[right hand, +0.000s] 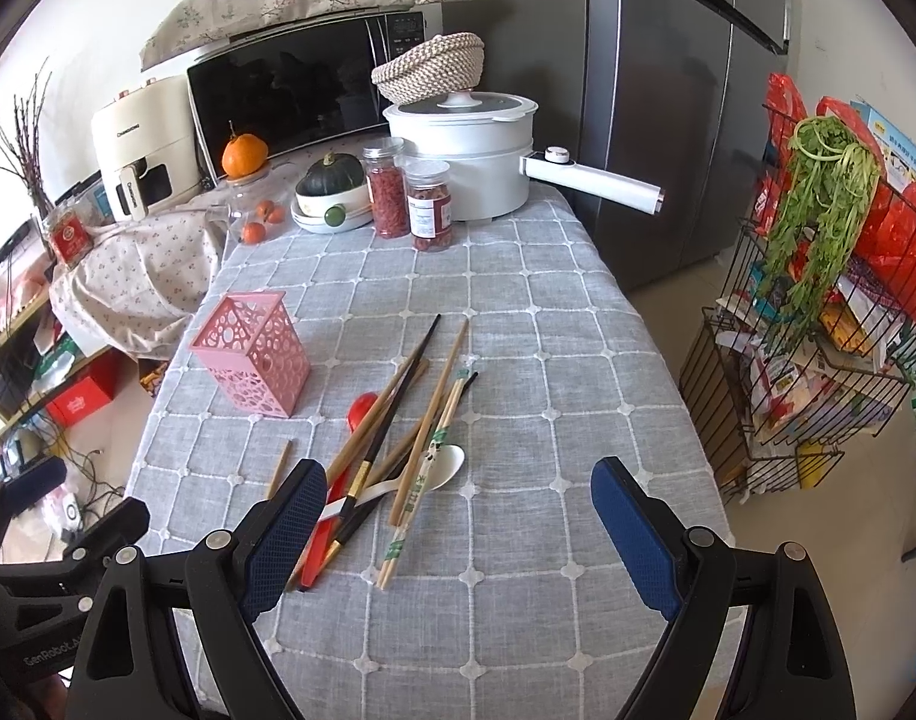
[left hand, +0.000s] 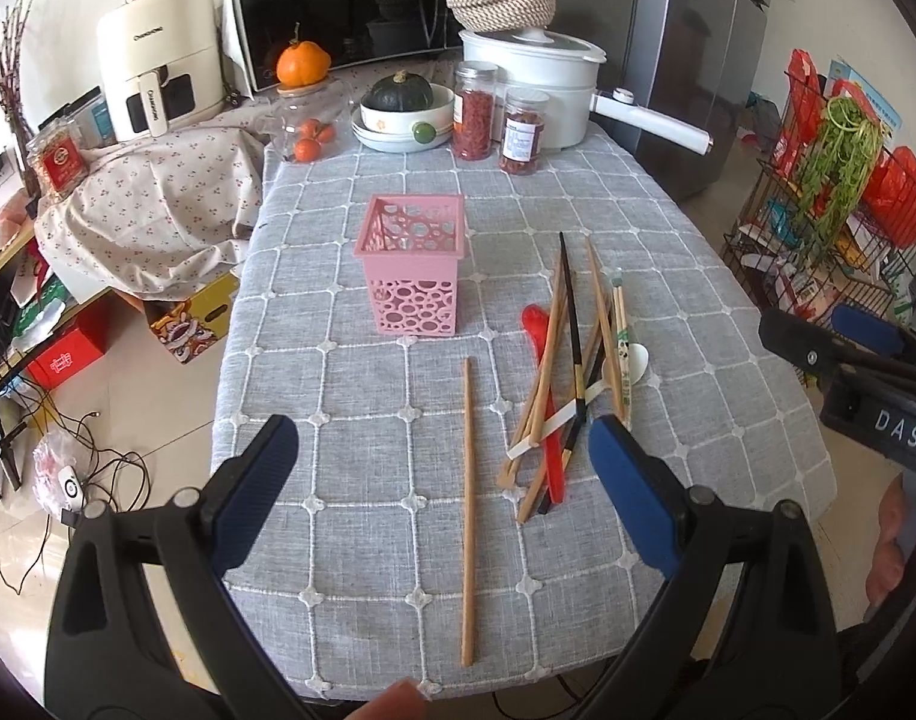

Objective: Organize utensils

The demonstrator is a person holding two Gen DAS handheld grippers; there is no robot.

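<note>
grey fridge (right hand: 656,120) | beige tile floor (left hand: 158,384) | white wall (right hand: 86,12) | daylight

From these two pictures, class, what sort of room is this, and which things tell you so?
Most likely a home kitchen: a microwave, a fridge and a white cooking pot stand around a cloth-covered table.

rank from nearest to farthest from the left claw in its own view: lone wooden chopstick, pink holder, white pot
1. The lone wooden chopstick lies between the open left claw's fingers, on the gray cloth.
2. The pink holder stands mid-table, straight ahead.
3. The white pot sits at the far edge, ahead and to the right.
</note>
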